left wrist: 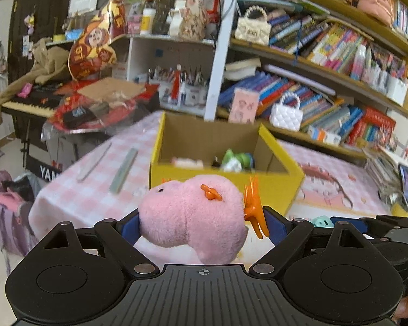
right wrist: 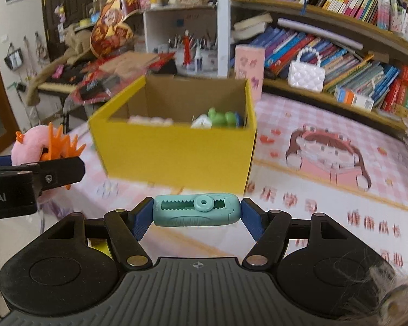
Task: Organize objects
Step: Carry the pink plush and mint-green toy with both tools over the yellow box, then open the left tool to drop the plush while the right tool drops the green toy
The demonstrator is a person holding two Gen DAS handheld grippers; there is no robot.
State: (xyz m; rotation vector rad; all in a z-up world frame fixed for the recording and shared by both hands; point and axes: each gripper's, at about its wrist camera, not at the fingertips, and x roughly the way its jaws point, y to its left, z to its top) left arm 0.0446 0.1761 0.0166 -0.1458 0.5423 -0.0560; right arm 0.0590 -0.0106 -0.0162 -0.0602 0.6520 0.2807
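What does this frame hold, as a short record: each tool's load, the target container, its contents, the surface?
left tool: shut on pink plush toy, which has orange spiky parts
right tool: shut on teal plastic slider piece, gripped end to end
container: yellow cardboard box, open top, ahead of both tools
box contents: green toy, pale pink item, both blurred
surface: pink checked tablecloth with cartoon girl print
background: bookshelves

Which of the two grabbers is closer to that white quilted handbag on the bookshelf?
Right, as far as these views show. The white handbag sits on the shelf beyond the yellow box, off to the right. The right gripper is on that side; the left gripper is farther left.
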